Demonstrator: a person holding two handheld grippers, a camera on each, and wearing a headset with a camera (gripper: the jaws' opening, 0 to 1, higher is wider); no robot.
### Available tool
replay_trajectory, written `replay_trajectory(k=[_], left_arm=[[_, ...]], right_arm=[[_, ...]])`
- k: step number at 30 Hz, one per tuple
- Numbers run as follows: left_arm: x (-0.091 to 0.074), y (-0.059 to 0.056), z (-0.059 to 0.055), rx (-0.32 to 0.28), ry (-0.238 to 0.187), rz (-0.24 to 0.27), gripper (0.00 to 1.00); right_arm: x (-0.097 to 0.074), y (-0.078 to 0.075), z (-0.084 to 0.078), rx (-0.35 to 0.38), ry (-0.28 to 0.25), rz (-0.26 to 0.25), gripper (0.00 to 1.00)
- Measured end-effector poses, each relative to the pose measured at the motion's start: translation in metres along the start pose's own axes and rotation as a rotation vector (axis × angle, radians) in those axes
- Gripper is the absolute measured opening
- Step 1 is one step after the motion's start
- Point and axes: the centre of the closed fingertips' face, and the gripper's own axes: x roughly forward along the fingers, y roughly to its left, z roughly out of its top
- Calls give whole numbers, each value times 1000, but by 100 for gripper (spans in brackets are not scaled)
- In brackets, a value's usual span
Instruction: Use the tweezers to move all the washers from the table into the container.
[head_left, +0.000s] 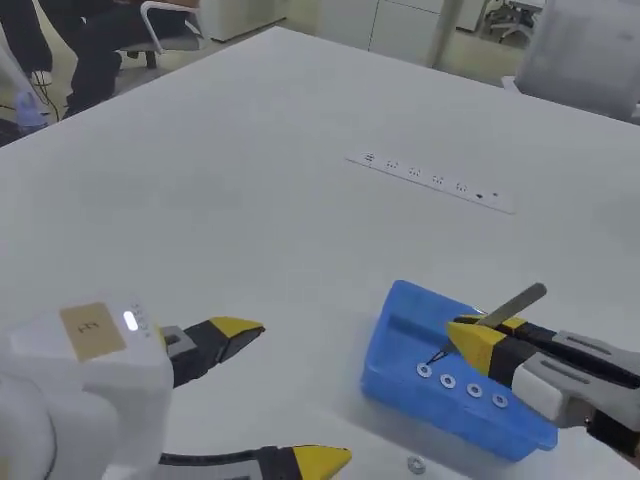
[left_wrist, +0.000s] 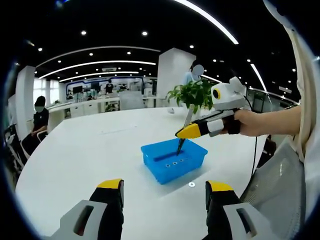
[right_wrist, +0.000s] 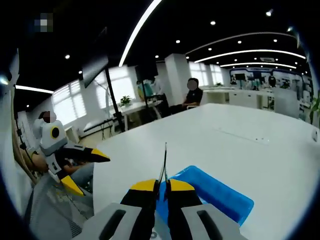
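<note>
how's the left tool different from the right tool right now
The left tool has its jaws wide apart and holds nothing; the right tool is shut on the tweezers. The left tool hovers over bare table beside the blue container; the right tool is above the container, with the tweezers' tips pointing down into it near the washers. Both have black jaws with yellow tips.

Plenty of bare table (head_left: 250, 180) left of and beyond the blue container (head_left: 392, 345). The right gripper (head_left: 466, 335), clamped on the tweezers (head_left: 512, 303), crowds the container's right side; the left gripper (head_left: 305, 393), jaws apart, hangs well clear.
</note>
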Motion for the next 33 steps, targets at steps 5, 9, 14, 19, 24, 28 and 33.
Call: replay_trajectory(k=[5,9,14,19,24,28,33], left_arm=[[-1,1,2,-3,-13,5,65],[-1,3,4,-3,-21,12,65],[-1,3,4,-4,-22,13,65],[-1,4,5,-5,-25,18,65],[-2,3,5,-6,-25,18,65],[-1,3,5,-5,-24,14,65],[-1,2,4,-7,-23,13,65]], right_arm=[[-7,15,-21,32,41,27,4],[-7,18,-41,67,79,28,4],[-4,16,-56,82,111,29,4],[-2,12,-67,91,144,22,4],[-2,8,-76,89,161,8,4],[1,8,-79,91,166,8,4],[2,10,-85,42,194,4,4]])
